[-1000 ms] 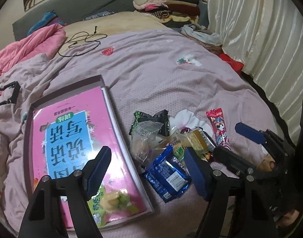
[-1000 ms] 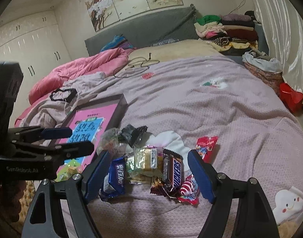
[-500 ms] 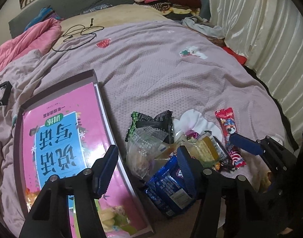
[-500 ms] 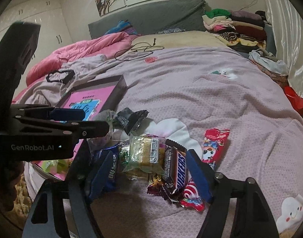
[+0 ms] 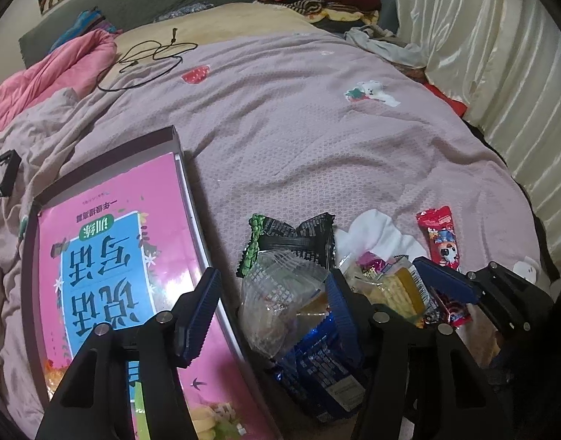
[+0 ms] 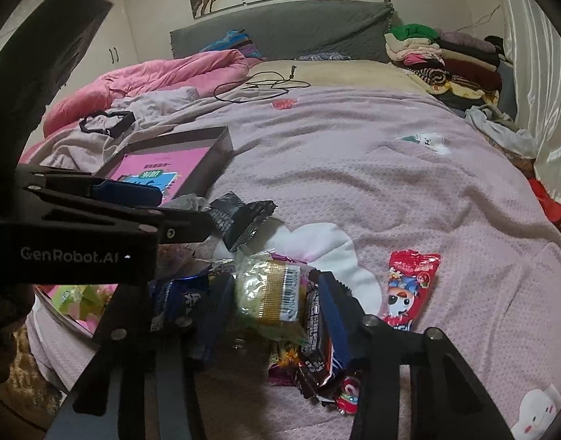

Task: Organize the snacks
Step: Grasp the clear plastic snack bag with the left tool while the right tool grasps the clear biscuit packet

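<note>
Grippers now lower; tray [image 5: 177, 138] perhaps just booklet [image 5: 108, 249].

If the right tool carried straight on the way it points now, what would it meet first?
Most likely the clear-wrapped yellow snack, which already sits between the open fingers of the right tool, on top of the snack pile. Depth is hard to judge.

The snack pile [image 5: 317, 293] crowds the bed's near edge, packets touching and overlapping, the two hand-held grippers close on either side; at nine o'clock the gray tray [image 5: 108, 168] with its pink book [image 5: 126, 256] walls that side; toward twelve the lilac bedspread [image 5: 298, 128] lies open up to the black cable [image 5: 148, 55]
</note>
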{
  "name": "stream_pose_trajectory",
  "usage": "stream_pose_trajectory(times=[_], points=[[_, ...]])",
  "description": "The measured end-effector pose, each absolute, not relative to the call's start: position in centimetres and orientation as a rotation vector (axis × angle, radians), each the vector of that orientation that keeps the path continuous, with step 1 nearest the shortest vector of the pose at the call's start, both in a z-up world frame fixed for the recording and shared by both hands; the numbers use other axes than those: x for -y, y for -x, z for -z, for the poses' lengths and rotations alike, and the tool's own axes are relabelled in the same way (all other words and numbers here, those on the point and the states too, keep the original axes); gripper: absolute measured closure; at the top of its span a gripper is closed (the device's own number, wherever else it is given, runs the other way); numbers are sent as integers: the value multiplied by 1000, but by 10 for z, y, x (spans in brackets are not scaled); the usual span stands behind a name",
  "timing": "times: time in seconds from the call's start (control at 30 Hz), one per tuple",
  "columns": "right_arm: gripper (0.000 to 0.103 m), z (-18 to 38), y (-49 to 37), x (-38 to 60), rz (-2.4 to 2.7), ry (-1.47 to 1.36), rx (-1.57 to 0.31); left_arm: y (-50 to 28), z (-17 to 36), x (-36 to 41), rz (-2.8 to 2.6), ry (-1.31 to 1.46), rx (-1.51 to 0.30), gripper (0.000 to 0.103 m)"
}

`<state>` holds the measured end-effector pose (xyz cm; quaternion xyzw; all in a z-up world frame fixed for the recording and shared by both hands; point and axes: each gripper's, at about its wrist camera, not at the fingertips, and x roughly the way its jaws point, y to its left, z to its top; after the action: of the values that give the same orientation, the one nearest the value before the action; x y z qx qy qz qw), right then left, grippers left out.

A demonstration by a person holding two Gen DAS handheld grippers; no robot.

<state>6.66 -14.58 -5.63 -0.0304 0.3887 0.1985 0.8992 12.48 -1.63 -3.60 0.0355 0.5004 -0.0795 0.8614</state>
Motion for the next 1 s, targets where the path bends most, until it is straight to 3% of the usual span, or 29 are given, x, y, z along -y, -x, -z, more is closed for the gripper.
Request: stream_pose_trajectory(times=[0.07,0.37,0.5,1.0], points=[[67,58,-67,141,-424,84,-811,-126,38,18,167,-78,-1052,45],[69,58,-65,138,-418,124,-796,-132,50,22,141,-77,-1089,53],[70,52,-64,148,-421,80,-772,-134,54,20,131,-66,-1100,65],[69,37,-61,171,-420,-43,-723,-117,27,9,162,10,-1027,66]])
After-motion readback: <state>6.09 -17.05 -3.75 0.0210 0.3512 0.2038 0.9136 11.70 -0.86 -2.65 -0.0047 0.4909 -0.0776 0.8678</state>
